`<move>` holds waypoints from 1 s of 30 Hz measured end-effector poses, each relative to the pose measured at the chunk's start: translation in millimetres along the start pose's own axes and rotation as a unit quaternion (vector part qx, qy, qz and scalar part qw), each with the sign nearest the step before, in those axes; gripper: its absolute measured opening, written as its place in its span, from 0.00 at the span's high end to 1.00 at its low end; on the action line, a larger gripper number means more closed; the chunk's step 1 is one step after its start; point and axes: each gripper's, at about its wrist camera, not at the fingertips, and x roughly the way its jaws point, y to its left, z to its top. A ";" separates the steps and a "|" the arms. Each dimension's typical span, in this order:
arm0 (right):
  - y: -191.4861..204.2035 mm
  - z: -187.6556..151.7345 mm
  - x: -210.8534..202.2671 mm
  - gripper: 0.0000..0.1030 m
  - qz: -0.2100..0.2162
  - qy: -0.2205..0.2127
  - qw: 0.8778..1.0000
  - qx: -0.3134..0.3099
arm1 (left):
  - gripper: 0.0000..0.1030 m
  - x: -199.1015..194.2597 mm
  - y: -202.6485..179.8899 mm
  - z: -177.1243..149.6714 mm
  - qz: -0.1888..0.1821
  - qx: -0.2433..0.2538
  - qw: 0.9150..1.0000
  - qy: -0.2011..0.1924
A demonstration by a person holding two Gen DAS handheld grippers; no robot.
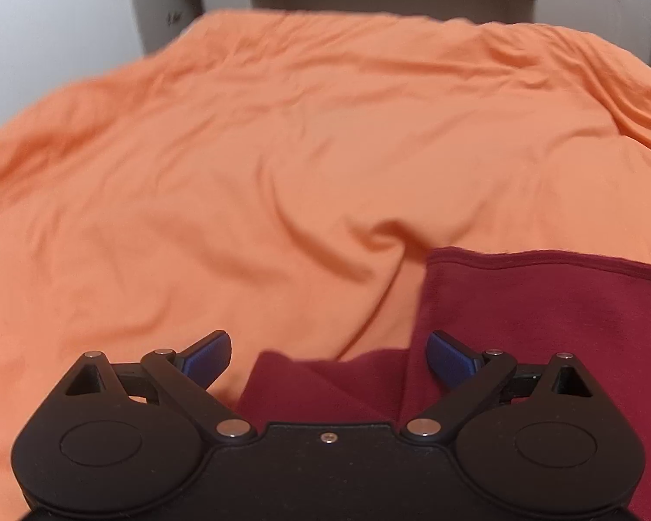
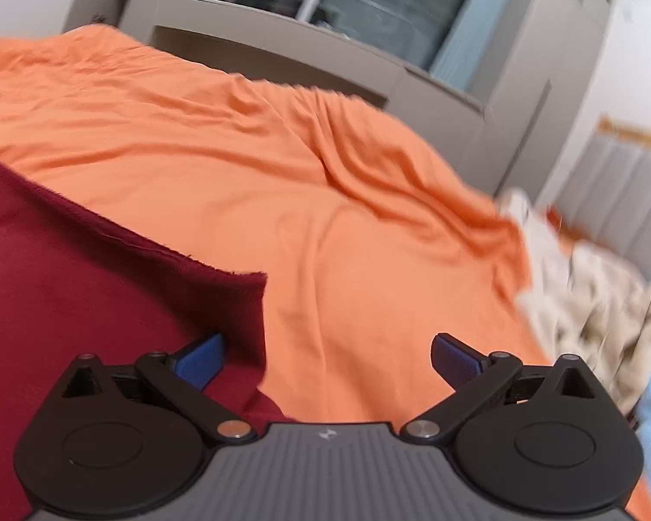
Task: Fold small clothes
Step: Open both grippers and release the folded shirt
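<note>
Showing only at right: cream heap (image 2: 594, 286), window (image 2: 369, 4).

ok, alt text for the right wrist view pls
The right gripper is open and empty, above the corner of a dark red garment lying on an orange bedsheet. A heap of cream cloth lies at the sheet's right edge; grey cabinets stand behind the bed.
</note>
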 end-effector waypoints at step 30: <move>-18.8 -18.5 -151.4 0.00 0.087 -0.002 0.992 0.088 | 0.01 -162.8 34.8 -89.6 -0.068 -0.010 0.992 -0.110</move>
